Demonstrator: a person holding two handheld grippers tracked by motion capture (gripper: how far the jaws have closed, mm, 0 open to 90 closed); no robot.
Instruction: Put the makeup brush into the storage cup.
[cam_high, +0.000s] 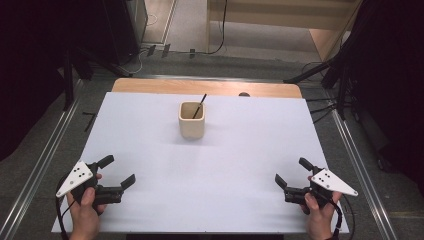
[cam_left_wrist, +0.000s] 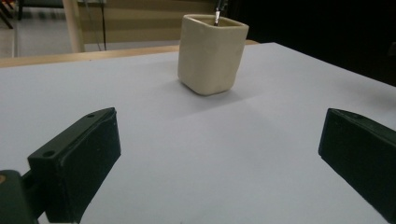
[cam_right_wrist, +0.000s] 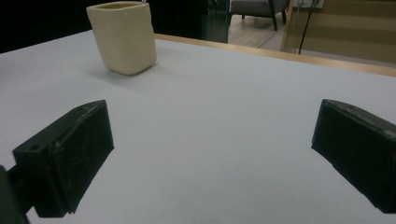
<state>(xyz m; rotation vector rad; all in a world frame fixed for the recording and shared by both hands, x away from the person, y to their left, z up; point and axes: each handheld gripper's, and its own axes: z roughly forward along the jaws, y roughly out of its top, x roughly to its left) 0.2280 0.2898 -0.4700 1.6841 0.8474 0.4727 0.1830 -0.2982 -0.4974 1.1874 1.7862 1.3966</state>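
Both grippers, left (cam_high: 120, 172) and right (cam_high: 294, 173), rest wide open and empty on the white counter (cam_high: 210, 170), seemingly poised to approach the cream square ceramic cup (cam_high: 192, 120) holding a thin black stick (cam_high: 199, 106).

We are seeing white sheet covering surface (cam_high: 210, 170), wooden edge (cam_high: 207, 88) showing along far side. Grey floor (cam_high: 45, 135) surrounding it, metal rails (cam_high: 37, 165) running down both sides. Black stands (cam_high: 67, 80) and cables (cam_high: 220, 47) sitting beyond. Light wood furniture (cam_high: 285, 15) standing at back right. Both far sides lying in darkness. We are noticing grey chair (cam_right_wrist: 254, 7) in right gripper view.
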